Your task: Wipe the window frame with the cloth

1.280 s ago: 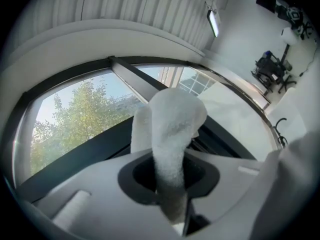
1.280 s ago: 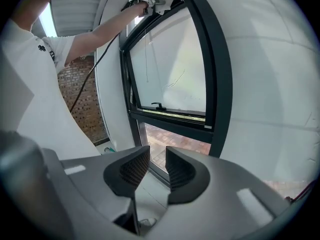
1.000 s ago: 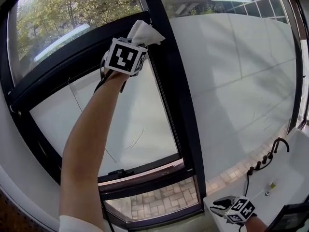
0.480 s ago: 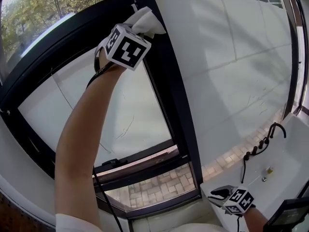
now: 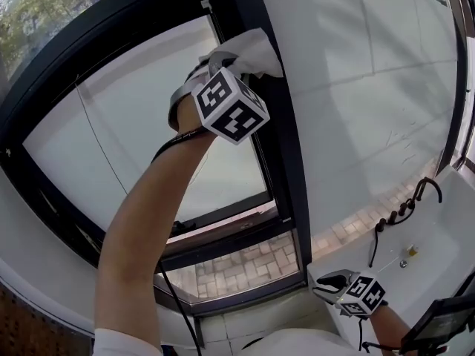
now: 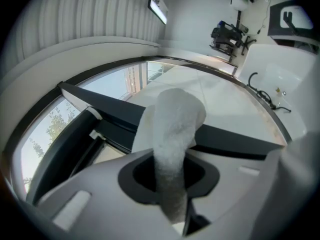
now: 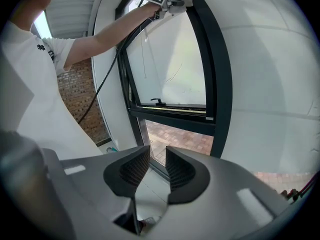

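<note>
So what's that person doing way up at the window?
A person is cleaning the window. Their left claw is shut on a white cloth and holds it up against the black window frame, high on the upright bar. Their right claw is down low near the bottom of the window, a little open, with nothing in it.

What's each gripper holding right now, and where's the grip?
Left gripper is shut on the white cloth, pinched at a bunched part; the rest sticks out past the jaws against the black window frame. Right gripper holds nothing, jaws apart.
</note>
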`<state>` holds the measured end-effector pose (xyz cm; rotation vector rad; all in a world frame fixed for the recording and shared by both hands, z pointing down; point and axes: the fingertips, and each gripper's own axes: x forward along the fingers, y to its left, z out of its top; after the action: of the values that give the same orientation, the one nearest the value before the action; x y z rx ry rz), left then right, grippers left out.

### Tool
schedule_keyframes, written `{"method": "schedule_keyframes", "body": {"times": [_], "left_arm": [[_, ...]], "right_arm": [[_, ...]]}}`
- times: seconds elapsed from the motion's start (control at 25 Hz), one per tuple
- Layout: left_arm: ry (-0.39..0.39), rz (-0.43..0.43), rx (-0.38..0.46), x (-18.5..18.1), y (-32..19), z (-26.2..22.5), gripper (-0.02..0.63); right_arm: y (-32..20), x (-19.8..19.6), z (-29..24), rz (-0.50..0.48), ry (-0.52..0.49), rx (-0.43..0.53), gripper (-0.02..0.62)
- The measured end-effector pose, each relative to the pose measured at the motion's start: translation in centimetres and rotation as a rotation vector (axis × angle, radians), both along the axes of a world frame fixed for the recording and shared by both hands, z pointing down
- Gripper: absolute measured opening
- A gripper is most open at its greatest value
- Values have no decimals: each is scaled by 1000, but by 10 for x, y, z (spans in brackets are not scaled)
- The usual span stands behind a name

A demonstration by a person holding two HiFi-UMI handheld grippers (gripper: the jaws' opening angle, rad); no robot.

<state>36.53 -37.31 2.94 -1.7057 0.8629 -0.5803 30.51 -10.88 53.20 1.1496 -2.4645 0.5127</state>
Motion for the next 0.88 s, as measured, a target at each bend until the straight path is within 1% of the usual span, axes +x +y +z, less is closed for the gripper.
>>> {"method": "schedule_keyframes", "body": {"times": [0.12, 0.2, 0.36, 0.6, 0.88], "left_arm": [[-51, -1, -6, 1, 1, 46, 91], [-93, -1, 6, 3, 1, 78, 91], [-158, 0, 3, 4, 2, 141, 91], [-236, -23, -34, 2, 0, 233, 91], [-295, -51, -101, 1, -2, 322, 91]], "right_arm": [[1, -7, 1, -18, 4, -7, 101], [1, -9, 1, -26, 6, -6, 101], [2, -11, -1, -27, 10, -3, 101], [7, -12, 0, -28, 13, -11, 101], [14, -11, 2, -23, 17, -29, 101]]}}
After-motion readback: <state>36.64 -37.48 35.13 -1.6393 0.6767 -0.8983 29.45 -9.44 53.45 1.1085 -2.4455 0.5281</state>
